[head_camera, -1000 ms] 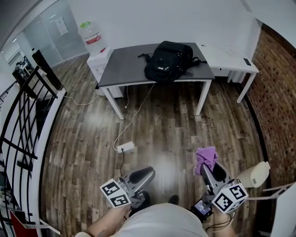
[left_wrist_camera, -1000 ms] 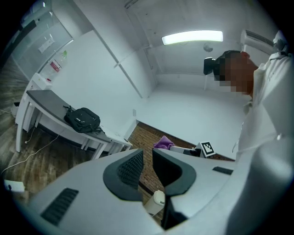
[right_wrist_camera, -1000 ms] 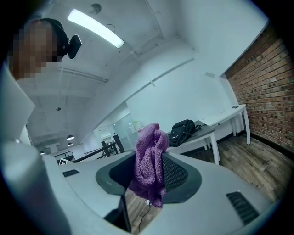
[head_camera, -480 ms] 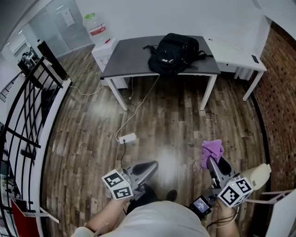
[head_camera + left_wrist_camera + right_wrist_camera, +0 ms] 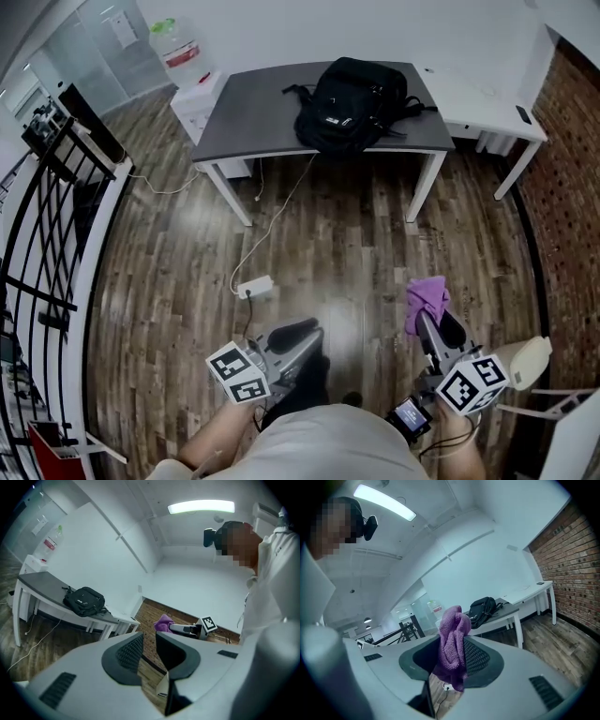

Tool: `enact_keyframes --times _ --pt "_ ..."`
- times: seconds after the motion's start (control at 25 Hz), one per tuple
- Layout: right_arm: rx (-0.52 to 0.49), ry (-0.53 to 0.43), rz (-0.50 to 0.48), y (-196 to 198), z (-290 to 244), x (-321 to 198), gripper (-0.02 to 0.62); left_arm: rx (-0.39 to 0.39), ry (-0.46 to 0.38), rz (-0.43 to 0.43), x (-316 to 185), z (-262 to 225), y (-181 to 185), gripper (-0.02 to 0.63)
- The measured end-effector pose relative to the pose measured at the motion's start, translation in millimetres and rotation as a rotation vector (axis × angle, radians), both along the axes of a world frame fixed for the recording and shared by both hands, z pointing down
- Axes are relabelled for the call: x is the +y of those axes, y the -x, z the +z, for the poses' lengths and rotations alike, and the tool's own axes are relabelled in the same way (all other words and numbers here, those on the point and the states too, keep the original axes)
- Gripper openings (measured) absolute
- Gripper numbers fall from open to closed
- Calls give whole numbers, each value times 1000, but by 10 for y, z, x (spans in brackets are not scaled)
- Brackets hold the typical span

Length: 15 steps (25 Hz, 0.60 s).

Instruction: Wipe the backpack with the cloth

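Both tools have crept up the frame toward the counter (image 5: 253, 112) in the head view: the left tool (image 5: 298, 334) sits low left of centre, the right tool (image 5: 433, 323) low right. The black backpack (image 5: 352, 92) lies on the counter at upper centre, well apart from both. In the left gripper view, the jaws have just been opening and stand slightly spread, with nothing between them; the backpack shows at mid left. In the right gripper view, the jaws have just been closing and pinch the purple cloth (image 5: 452, 637), with the backpack far behind, just right of the cloth's top.
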State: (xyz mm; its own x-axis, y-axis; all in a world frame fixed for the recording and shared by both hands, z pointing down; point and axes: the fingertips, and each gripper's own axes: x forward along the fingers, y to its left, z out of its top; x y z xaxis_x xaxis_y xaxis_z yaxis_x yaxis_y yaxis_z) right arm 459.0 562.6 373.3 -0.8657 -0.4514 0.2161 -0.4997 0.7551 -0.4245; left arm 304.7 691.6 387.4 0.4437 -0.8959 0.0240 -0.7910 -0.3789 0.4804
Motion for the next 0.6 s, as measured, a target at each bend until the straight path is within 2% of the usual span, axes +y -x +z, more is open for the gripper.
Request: enact_keyframes --times 0.04,0.12,0.2,0.36,0.48,0.6 --pt "0 4 12 112 7 -118 142 6 -7 3 -122 -6 128 88" --pt "-2 13 35 373 -9 -361 142 6 -17 8 -377 -55 412 107" --pt "-1 9 44 681 -59 -593 142 -1 -31 16 -622 -135 709 161" --pt "3 -3 54 1256 -135 -1010 142 15 -62 21 -1005 -297 1273 181" --pt "-3 9 65 1575 -137 -1235 142 18 -42 22 -1250 -294 1629 181" --pt "7 17 74 1776 -108 -1446 142 19 -19 33 -1471 -247 1832 179"
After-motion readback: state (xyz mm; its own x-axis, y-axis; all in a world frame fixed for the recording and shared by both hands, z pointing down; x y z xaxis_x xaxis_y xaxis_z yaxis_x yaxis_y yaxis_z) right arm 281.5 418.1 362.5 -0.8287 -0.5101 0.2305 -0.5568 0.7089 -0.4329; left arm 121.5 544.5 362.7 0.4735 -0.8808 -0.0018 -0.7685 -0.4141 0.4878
